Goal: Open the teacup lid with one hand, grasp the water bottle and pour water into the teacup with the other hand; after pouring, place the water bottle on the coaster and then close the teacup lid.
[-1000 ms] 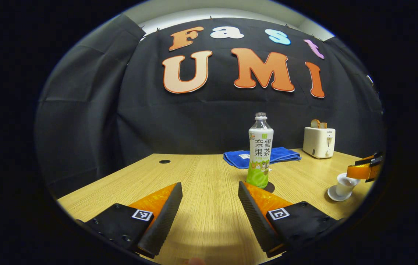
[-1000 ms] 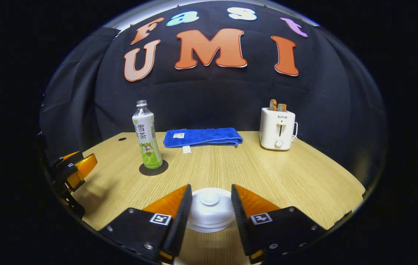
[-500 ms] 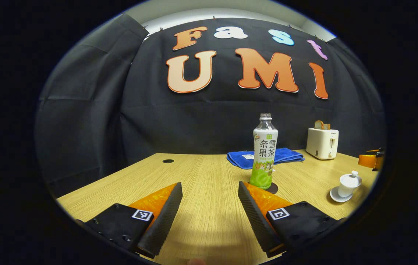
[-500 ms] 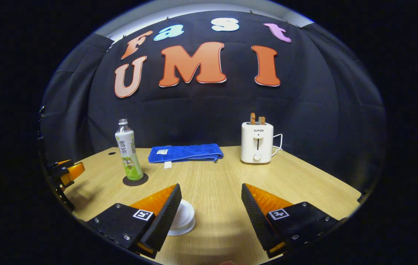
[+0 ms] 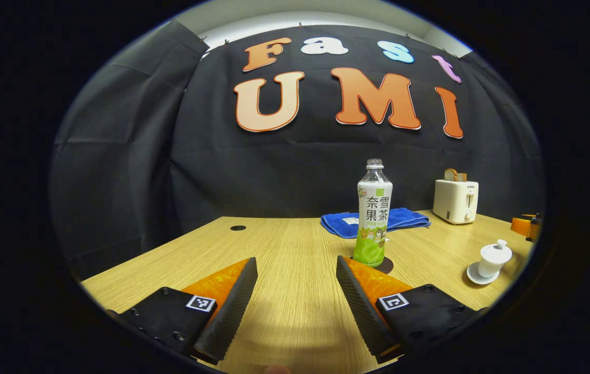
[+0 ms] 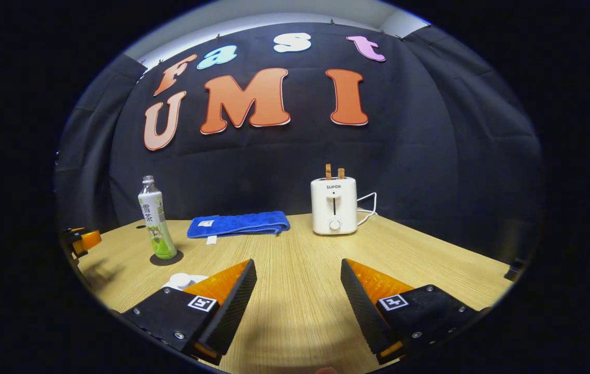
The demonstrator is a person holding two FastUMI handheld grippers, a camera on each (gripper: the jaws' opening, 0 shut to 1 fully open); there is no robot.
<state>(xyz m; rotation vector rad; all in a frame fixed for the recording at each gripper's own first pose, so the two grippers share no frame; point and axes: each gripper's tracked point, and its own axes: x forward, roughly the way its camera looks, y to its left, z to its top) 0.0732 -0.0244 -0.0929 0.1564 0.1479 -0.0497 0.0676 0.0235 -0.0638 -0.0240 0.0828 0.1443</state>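
The water bottle point(image 5: 374, 213), uncapped with a green and white label, stands upright on a dark round coaster point(image 5: 384, 265) beyond my left gripper point(image 5: 296, 304), which is open and empty above the table. The white teacup point(image 5: 493, 256) sits on its saucer with its lid on, at the right. In the right gripper view the bottle point(image 6: 156, 218) stands on the coaster point(image 6: 166, 258) at the left, and the teacup's lid point(image 6: 180, 280) peeks out behind the left finger. My right gripper point(image 6: 298, 304) is open and holds nothing.
A folded blue towel point(image 6: 238, 224) lies at the back of the wooden table point(image 6: 300, 249), with a white toaster point(image 6: 333, 205) holding two slices to its right. A small dark hole point(image 5: 237, 227) marks the table's far left. The other gripper point(image 5: 524, 226) shows at the right edge.
My right gripper has opened off the teacup lid, drawn back and swung right, so the lidded cup now lies at its lower left. The left gripper has barely moved.
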